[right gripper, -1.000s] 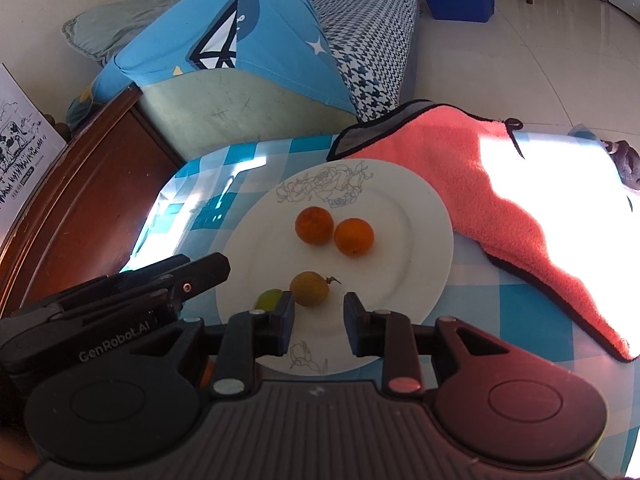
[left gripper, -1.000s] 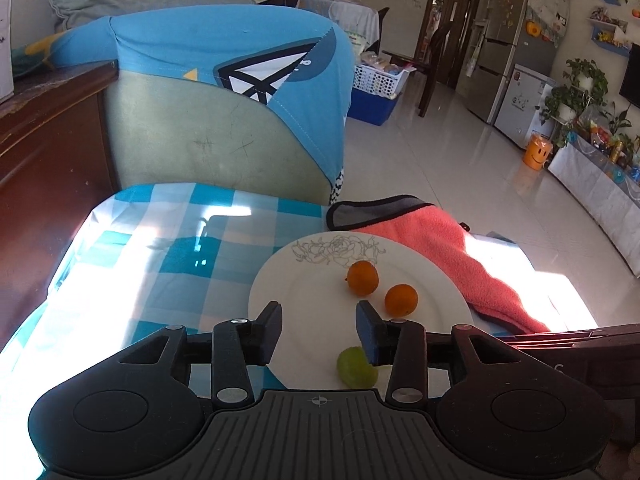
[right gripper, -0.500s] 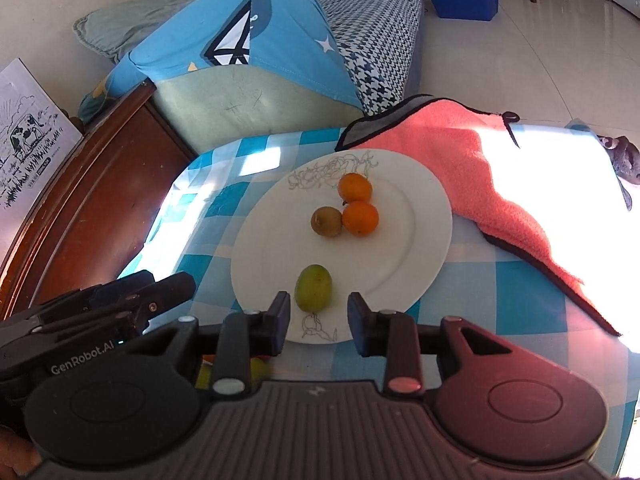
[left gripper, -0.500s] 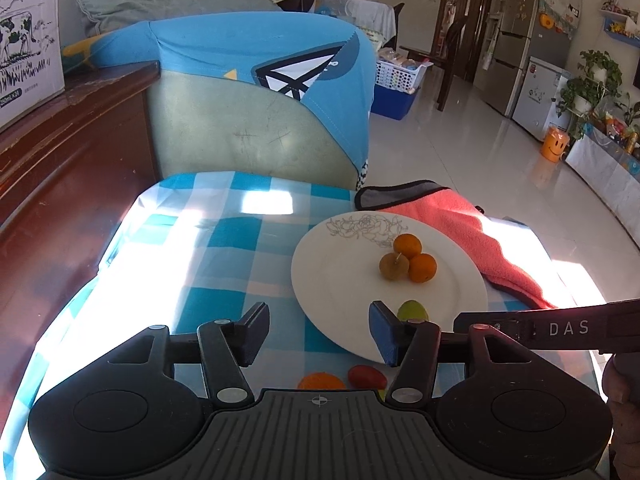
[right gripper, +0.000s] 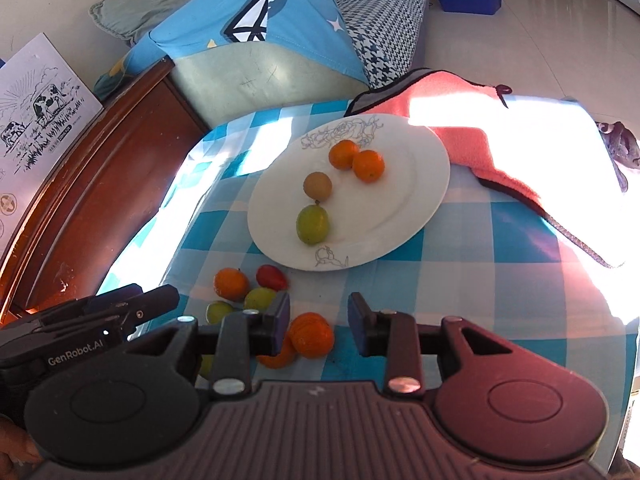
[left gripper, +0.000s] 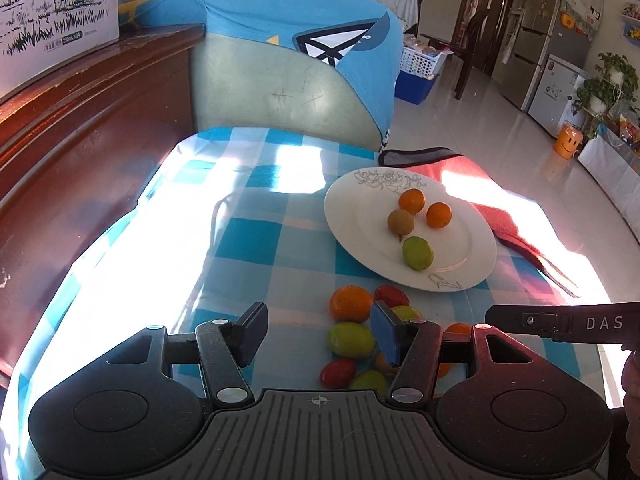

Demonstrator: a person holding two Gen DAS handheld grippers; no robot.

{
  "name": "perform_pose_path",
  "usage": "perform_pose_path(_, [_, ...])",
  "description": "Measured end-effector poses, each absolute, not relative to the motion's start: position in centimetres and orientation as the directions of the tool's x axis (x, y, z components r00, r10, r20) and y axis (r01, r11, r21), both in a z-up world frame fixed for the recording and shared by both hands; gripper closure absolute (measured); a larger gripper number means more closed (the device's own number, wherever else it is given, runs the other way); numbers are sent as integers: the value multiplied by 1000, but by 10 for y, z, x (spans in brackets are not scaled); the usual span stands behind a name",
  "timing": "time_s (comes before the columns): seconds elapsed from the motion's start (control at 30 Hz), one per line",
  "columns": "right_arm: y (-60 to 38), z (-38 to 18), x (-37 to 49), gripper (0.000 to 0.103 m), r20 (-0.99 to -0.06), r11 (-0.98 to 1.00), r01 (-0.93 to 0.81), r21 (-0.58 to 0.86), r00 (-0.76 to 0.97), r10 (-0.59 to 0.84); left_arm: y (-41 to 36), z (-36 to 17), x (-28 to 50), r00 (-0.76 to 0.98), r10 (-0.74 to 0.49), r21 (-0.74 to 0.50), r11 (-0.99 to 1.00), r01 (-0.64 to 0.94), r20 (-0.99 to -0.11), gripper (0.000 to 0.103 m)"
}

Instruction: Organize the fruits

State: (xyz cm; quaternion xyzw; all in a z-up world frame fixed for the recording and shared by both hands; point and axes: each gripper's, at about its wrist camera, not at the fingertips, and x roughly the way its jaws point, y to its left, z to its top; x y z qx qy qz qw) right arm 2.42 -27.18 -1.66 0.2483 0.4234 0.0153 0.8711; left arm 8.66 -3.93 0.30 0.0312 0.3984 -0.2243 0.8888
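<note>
Reaching for next fruit — loose pile (left gripper: 362, 336) on checked tabletop (left gripper: 256, 248), just short of white plate (right gripper: 424, 184) already carrying four. Left gripper (left gripper: 318, 334) fingers have just opened, half-wide, empty. Right gripper (right gripper: 318, 322) fingers have just widened slightly, narrow, empty. Straddle one fruit, avoid nudging neighbours. Right view shows ridged orange fruit (right gripper: 312, 334) between fingers — largely hidden in left view.

A plate (right gripper: 424, 184) sits on the worktop (right gripper: 460, 280) with four fruits (right gripper: 316, 186) on it. A towel (right gripper: 460, 140) lies behind and to its right, apparently touching its rim. Loose fruits (right gripper: 232, 283) cluster on the worktop before the plate, nearer the grippers. A chair (right gripper: 256, 72) stands behind the worktop.
</note>
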Motion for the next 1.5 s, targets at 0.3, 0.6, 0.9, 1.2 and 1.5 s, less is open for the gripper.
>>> perform_pose_path(0.3, [-240, -29, -2, 69, -743, 881, 119, 458, 596, 306, -23, -6, 61, 581, -351, -118, 909, 399, -735, 47])
perform_pose_path(0.6, [-217, -39, -6, 69, -767, 912, 54, 407, 562, 310, -15, -18, 48, 576, -317, -61, 906, 419, -754, 47])
perform_pose_path(0.9, [-207, -45, 0, 69, -775, 926, 46, 374, 564, 285, -12, -23, 47, 564, -323, -62, 900, 432, -760, 47])
perform_pose_path(1.2, [-200, -45, 3, 74, -776, 942, 21, 335, 573, 263, -19, -25, 42, 556, -359, -63, 875, 480, -749, 47])
perform_pose_path(1.5, [-208, -42, 0, 75, -779, 938, 47, 343, 572, 256, -31, -25, 36, 544, -407, -67, 841, 538, -734, 48])
